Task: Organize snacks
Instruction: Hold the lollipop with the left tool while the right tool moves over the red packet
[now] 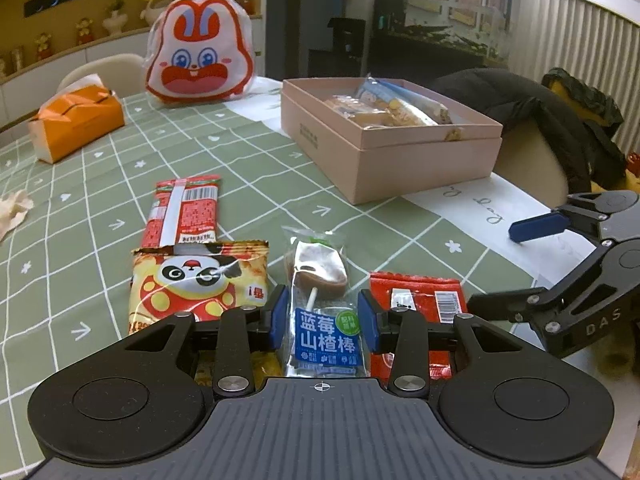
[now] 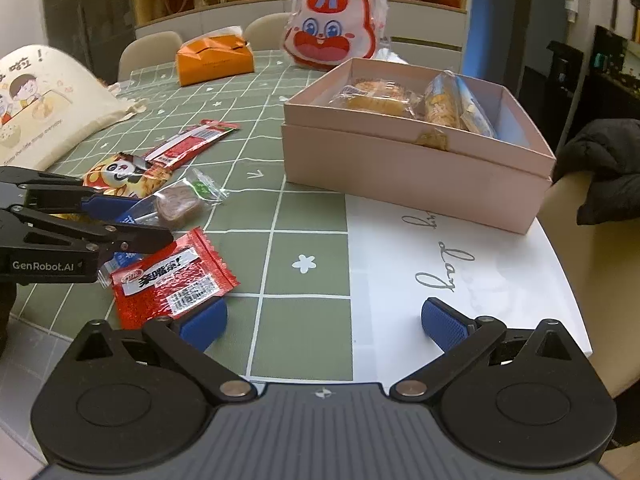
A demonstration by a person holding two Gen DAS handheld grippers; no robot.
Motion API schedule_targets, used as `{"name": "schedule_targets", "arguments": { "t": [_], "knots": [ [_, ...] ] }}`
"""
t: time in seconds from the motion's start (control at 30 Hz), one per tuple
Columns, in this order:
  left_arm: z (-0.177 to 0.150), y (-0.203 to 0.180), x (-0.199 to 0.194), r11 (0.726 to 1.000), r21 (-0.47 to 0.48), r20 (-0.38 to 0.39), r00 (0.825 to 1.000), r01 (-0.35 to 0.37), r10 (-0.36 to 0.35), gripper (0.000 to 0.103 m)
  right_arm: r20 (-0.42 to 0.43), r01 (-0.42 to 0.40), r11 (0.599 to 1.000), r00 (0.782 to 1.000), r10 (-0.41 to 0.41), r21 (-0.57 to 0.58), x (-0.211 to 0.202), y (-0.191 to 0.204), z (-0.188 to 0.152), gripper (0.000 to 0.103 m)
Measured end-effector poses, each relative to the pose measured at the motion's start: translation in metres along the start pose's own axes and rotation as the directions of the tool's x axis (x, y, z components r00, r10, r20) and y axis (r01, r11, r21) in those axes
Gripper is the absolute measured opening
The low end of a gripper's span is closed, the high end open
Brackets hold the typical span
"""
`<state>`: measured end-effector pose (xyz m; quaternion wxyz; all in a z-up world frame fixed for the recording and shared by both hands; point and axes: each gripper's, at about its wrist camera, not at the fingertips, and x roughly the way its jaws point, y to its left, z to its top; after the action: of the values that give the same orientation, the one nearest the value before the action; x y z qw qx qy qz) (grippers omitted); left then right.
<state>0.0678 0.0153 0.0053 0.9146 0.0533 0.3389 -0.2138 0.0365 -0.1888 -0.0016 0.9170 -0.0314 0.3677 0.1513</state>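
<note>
My left gripper [image 1: 324, 318] stands over a clear hawthorn lollipop packet with a blue label [image 1: 320, 280] that lies flat on the green checked tablecloth. Its blue pads flank the packet's edges without squeezing it. A panda packet [image 1: 192, 280] lies to its left, a long red packet [image 1: 184, 212] behind that, and a square red packet [image 1: 416, 296] to the right. The pink box [image 2: 400, 168] holds several wrapped snacks. My right gripper [image 2: 324, 322] hangs wide open over the table's near edge, with nothing between its fingers. The red packet [image 2: 172, 280] lies just left of it, next to the left gripper [image 2: 138, 220].
An orange tissue box [image 2: 216, 60] and a rabbit-faced bag [image 2: 332, 28] stand at the far side. A printed cloth bag [image 2: 44, 100] lies at the left. A chair with a black jacket [image 2: 608, 168] is beside the box. The white table edge [image 2: 560, 304] is near.
</note>
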Motion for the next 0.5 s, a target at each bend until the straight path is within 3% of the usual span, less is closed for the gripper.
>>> {"name": "schedule_targets", "arguments": {
  "t": [0.1, 0.23, 0.37, 0.5],
  "knots": [
    [0.001, 0.009, -0.001, 0.998, -0.051, 0.001, 1.0, 0.027, -0.027, 0.041, -0.005, -0.086, 0.996, 0.996, 0.086, 0.03, -0.004, -0.002, 0.004, 0.102],
    [0.003, 0.03, -0.002, 0.98, -0.181, 0.0, 0.997, 0.08, -0.082, 0.03, 0.032, -0.278, 0.956, 0.961, 0.276, 0.093, -0.013, 0.003, 0.001, 0.102],
    [0.001, 0.041, -0.002, 0.959, -0.26, 0.002, 0.994, 0.108, -0.111, 0.026, 0.04, -0.23, 0.973, 0.972, 0.23, -0.026, -0.018, 0.04, 0.0, 0.101],
    [0.001, 0.039, -0.002, 0.963, -0.25, 0.005, 0.995, 0.101, -0.103, 0.025, 0.052, -0.178, 0.969, 0.98, 0.19, -0.173, -0.023, 0.074, -0.002, 0.101]
  ]
}}
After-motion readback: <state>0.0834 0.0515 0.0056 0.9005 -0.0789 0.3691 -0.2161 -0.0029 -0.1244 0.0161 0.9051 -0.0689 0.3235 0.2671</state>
